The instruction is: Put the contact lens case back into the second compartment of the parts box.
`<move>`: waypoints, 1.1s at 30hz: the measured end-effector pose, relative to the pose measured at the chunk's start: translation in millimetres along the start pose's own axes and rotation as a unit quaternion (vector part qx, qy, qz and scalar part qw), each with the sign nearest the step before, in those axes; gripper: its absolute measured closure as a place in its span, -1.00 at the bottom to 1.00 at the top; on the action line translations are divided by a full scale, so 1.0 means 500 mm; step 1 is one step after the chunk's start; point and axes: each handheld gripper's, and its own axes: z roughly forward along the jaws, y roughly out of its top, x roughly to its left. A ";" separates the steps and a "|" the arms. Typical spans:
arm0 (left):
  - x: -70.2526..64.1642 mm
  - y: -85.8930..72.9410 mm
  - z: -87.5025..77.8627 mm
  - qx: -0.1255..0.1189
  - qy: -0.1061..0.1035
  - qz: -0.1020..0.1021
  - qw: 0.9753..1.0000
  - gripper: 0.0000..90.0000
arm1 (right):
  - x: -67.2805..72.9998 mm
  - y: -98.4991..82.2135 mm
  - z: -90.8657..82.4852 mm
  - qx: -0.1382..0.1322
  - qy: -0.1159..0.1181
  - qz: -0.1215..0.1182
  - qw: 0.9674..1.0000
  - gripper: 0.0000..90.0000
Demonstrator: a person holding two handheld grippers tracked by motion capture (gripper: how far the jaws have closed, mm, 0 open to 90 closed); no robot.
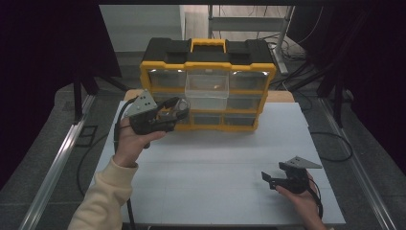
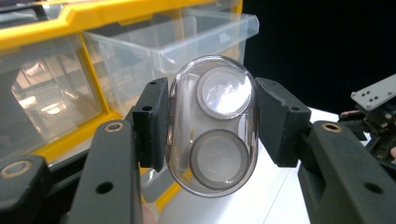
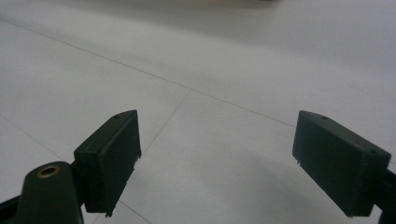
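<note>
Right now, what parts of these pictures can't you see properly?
- What lies in the pulled-out clear drawer: too small and glary in the high view; cut off by the top edge in the left gripper view.
- Bottom of the clear oval case, held by the left gripper: hidden behind the gripper's black arms.
- Cabinet's other drawers: blurred behind cloudy fronts, so their contents can't be told.
- Right gripper: the person's hand covers its back in the high view.
</note>
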 end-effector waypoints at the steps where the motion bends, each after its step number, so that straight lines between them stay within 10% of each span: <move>1: 0.001 0.002 0.000 -0.003 0.001 -0.002 1.000 0.07 | 0.000 0.000 0.000 0.001 0.001 0.001 1.000 -0.66; 33: 0.022 0.070 0.020 -0.018 0.009 -0.009 1.000 0.07 | 0.000 0.001 -0.002 -0.002 0.001 0.000 1.000 -0.65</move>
